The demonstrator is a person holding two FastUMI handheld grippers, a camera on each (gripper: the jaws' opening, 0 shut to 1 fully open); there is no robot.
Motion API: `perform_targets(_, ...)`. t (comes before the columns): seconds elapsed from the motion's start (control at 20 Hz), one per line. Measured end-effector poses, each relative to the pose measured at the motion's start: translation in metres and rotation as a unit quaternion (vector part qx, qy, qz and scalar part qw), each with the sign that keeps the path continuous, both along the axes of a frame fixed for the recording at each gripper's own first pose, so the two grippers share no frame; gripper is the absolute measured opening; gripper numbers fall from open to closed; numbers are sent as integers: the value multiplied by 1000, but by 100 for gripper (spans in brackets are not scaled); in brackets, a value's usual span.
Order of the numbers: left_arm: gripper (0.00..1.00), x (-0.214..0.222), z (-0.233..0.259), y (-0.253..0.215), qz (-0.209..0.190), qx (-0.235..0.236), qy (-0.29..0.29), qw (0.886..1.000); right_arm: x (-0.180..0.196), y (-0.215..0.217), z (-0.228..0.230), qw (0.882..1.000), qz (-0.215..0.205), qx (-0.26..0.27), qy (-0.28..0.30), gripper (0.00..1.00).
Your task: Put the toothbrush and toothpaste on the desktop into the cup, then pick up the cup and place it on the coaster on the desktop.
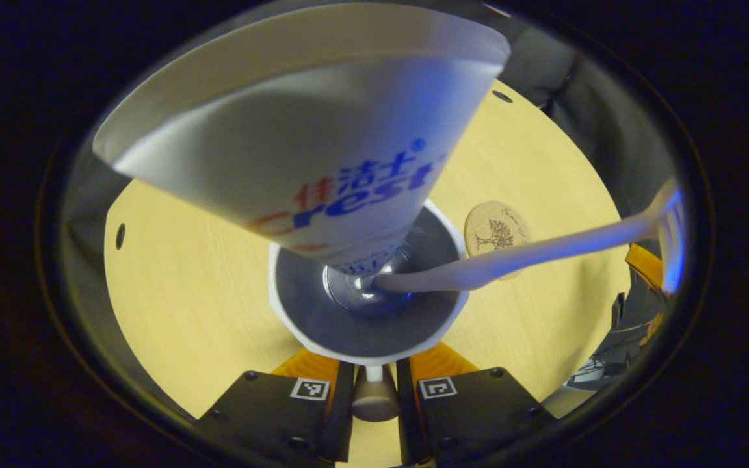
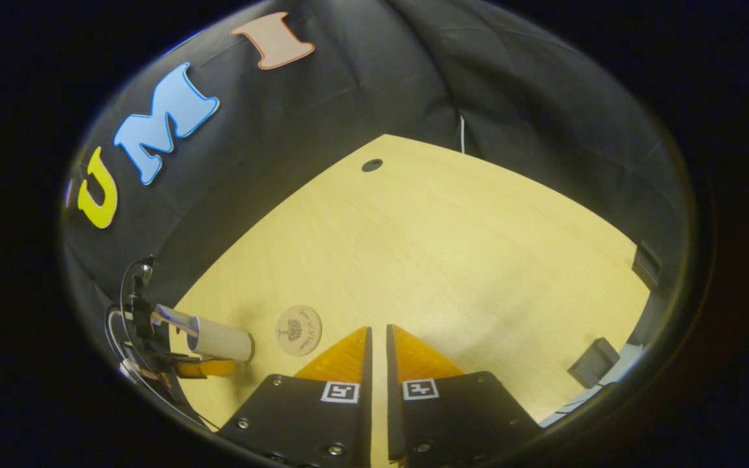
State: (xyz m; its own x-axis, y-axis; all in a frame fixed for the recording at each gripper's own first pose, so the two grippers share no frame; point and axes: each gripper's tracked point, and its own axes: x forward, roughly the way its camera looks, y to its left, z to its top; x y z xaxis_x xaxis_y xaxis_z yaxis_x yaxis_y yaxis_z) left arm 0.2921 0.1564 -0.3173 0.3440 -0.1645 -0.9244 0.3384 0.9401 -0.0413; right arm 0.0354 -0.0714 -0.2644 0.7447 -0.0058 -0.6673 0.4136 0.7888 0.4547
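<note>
One cup (image 1: 303, 312), one toothpaste tube (image 1: 322, 130), one toothbrush (image 1: 543, 250), one coaster (image 1: 493, 227), one counter (image 1: 192, 299), two tools

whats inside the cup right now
The cup holds the toothpaste tube, cap end down, and the toothbrush, handle down with its head leaning out over the rim. The tube's lower end covers part of the cup's bottom, so that spot stays hidden.

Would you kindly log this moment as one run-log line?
left gripper: shut on cup handle | cup: holds toothpaste, toothbrush | coaster: bare | right gripper: shut, idle
</note>
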Motion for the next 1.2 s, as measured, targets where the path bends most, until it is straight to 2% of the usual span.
perform_targets(0.4,36,-2,12,-82,-60,-10,-11,998,-5,-7,2,1000,-9,3,-1,10)
perform_targets(0.65,36,-10,22,-103,-81,-13,-5,997,-19,-23,-4,999,-32,13,4,10)
perform_targets(0.9,36,-19,40,-83,-99,-3,-2,995,-29,-35,-8,999,-49,22,6,10)
perform_targets(1.2,35,-29,73,-16,-93,5,6,996,-35,-44,-11,998,-54,27,13,10)
